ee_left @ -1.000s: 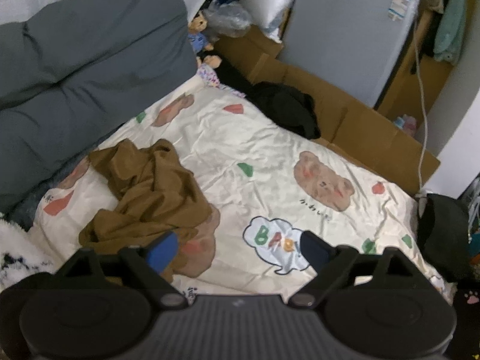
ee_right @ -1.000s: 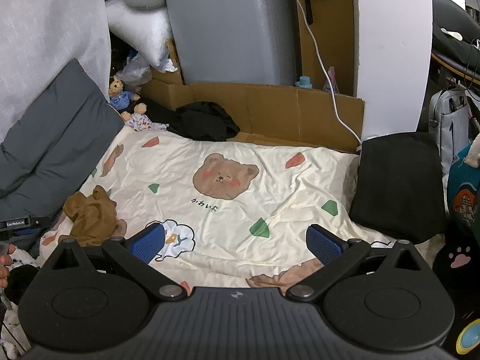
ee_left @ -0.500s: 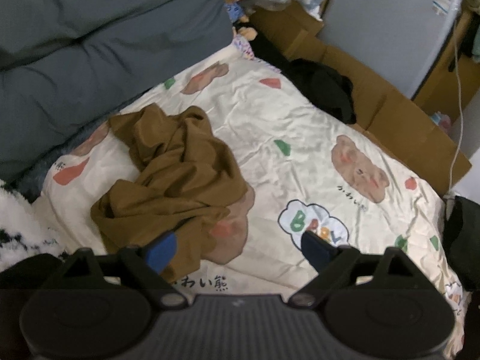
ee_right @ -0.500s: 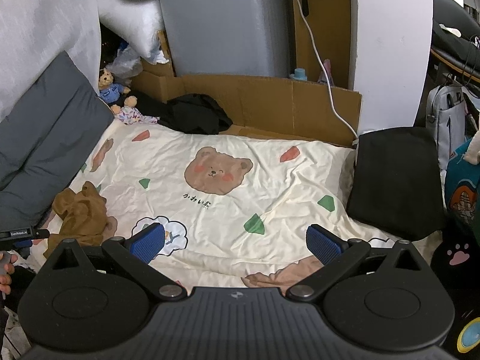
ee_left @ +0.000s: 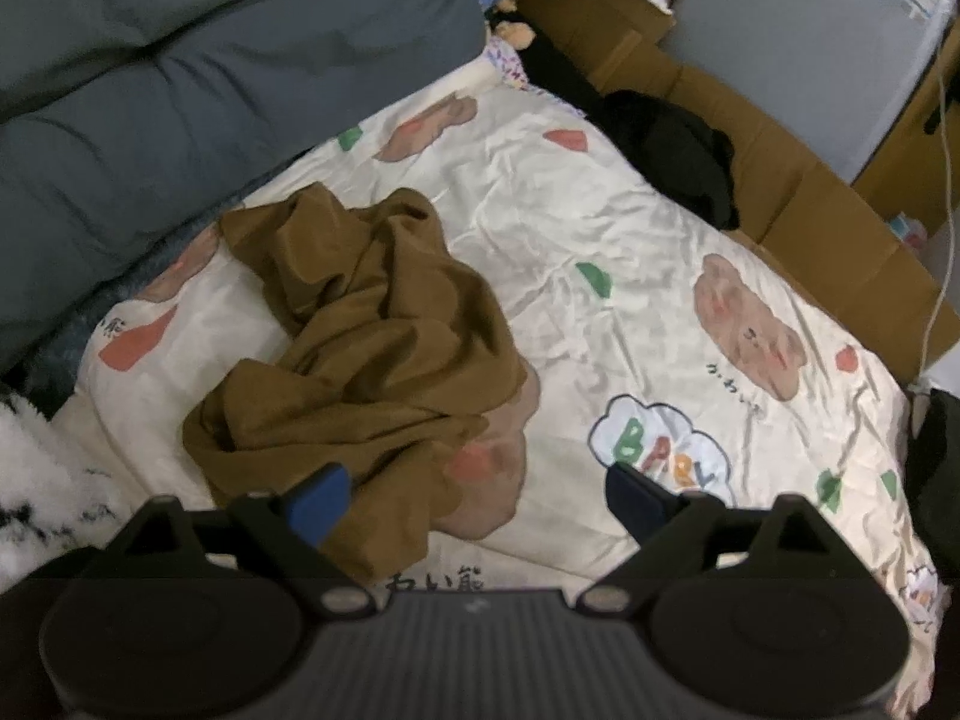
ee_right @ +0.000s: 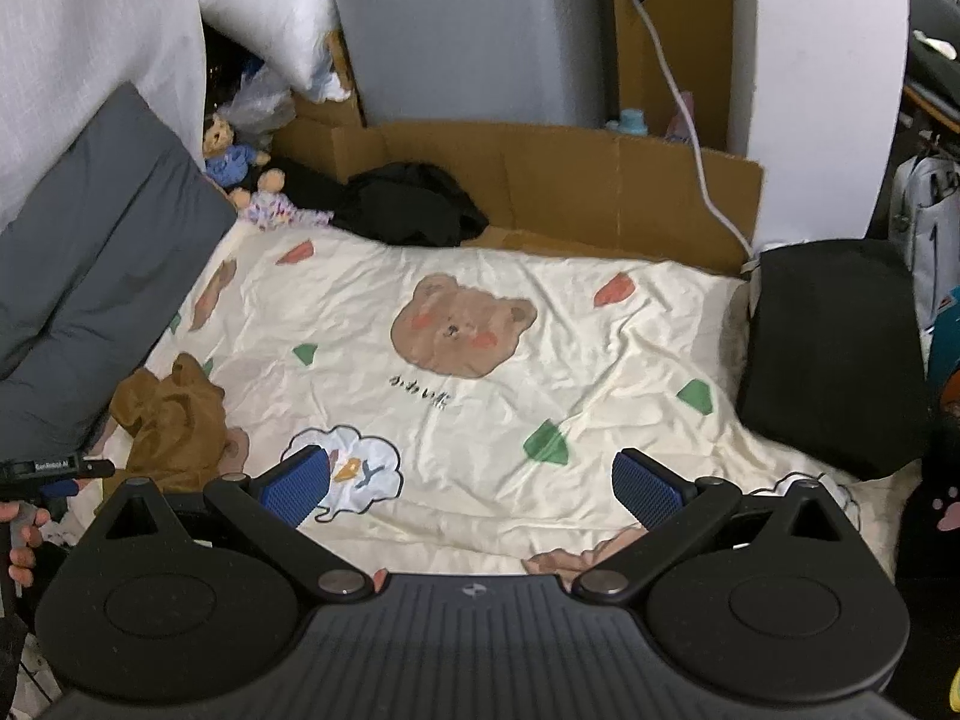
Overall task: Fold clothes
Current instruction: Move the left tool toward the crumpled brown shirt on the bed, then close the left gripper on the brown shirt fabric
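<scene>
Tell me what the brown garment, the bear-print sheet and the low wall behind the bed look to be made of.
Brown garment: thin, soft woven or knit fabric, matte; it slumps in loose, deep folds. Exact fibre unclear.
Bear-print sheet: smooth light cloth, likely cotton or polyester, with a slight sheen and fine creases.
Low wall: corrugated cardboard, plain brown and matte, with straight fold lines and a raw cut top edge.

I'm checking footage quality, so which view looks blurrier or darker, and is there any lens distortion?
Left wrist view: dimmer and softer, the brown garment and bear-print blanket slightly smeared. Right wrist view: brighter, sharper. Both: fisheye bending at the edges, dark corners.
</scene>
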Motion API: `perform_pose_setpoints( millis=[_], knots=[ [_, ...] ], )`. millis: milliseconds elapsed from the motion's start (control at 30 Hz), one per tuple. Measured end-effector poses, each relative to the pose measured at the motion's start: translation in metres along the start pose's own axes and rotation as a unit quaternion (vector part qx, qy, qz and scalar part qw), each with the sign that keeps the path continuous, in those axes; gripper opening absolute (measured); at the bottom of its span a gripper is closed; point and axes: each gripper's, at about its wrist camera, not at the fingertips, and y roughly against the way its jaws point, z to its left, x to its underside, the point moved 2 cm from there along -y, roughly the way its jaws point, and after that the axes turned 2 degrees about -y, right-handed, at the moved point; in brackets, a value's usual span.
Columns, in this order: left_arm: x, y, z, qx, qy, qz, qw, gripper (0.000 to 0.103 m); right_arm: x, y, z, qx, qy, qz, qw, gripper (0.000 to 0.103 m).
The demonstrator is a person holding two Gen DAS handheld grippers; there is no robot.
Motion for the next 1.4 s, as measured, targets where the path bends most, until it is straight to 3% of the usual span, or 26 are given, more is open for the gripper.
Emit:
perform_pose_setpoints(
  millis=[267,533,1100,1133,1233,1300,1400],
  knots=[
    [-0.002,-0.022,0.008,-0.012,0.002,0.028,0.9995,0.094,0.000,-0.019,-0.004,-0.002,-0.006,0.010,1.000,0.103],
    [-0.004,-0.068,0.012,-0.035,0.002,0.073,0.9967,0.094,0.001,-0.038,-0.007,-0.005,-0.013,0.021,1.000,0.103],
    [-0.010,-0.120,0.029,-0.072,0.015,0.119,0.9902,0.091,0.014,-0.075,-0.036,0.006,-0.053,0.057,0.997,0.103],
    [-0.009,-0.124,0.030,-0.076,0.012,0.124,0.9893,0.089,0.014,-0.076,-0.037,0.007,-0.054,0.059,0.997,0.103],
    [-0.004,-0.139,0.032,-0.088,0.007,0.140,0.9862,0.071,0.016,-0.080,-0.039,0.009,-0.057,0.065,0.996,0.103],
    [-0.001,-0.148,0.033,-0.096,0.003,0.150,0.9840,0.051,0.017,-0.083,-0.041,0.011,-0.059,0.069,0.996,0.103],
    [-0.002,-0.150,0.037,-0.096,0.018,0.153,0.9833,0.043,0.018,-0.086,-0.043,0.013,-0.063,0.074,0.995,0.103]
  ],
)
